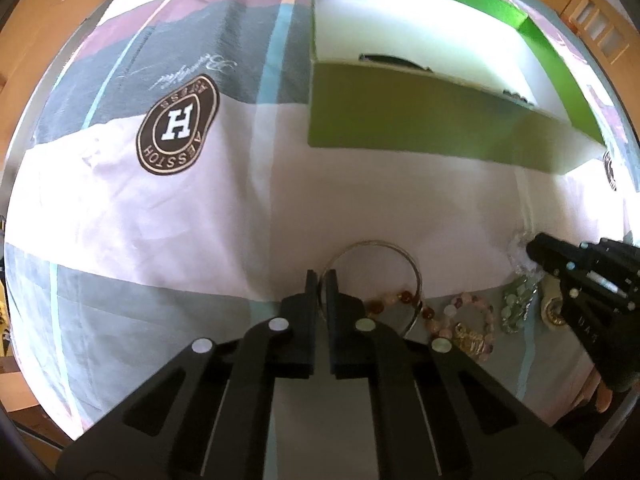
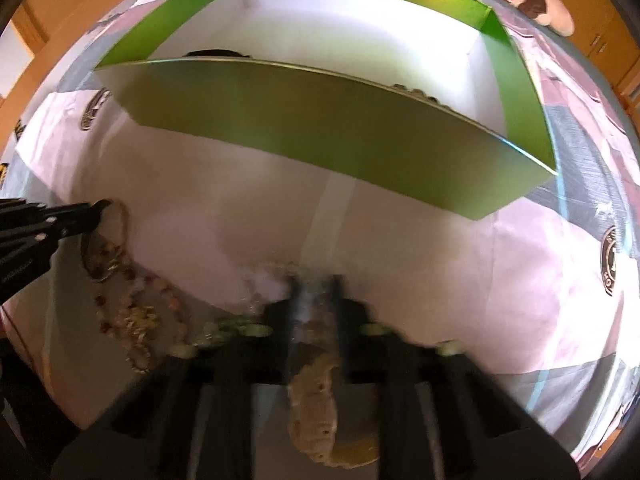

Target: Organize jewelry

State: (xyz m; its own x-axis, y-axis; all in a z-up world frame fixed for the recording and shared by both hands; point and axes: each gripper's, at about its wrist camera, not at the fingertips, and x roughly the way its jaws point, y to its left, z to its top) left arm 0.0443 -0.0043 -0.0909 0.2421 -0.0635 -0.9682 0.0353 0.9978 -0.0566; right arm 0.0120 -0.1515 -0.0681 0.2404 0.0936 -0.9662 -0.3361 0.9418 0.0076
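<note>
The left gripper [image 1: 321,280] has its jaws nearly together, clamped on the near-left rim of a thin metal bangle [image 1: 400,249] that lies on the patterned cloth [image 1: 200,208]. Its near arc is hidden behind the fingers. Right of it lie beaded bracelets [image 1: 472,312], partly blurred and tangled. The right gripper [image 2: 316,284] is smeared by motion; its jaws stand slightly apart around something pale and clear, and I cannot tell whether they grip it. A tan piece [image 2: 316,404] shows between its arms. Farther off stands the green box [image 2: 320,120], whose near wall hides most of the dark items inside.
</note>
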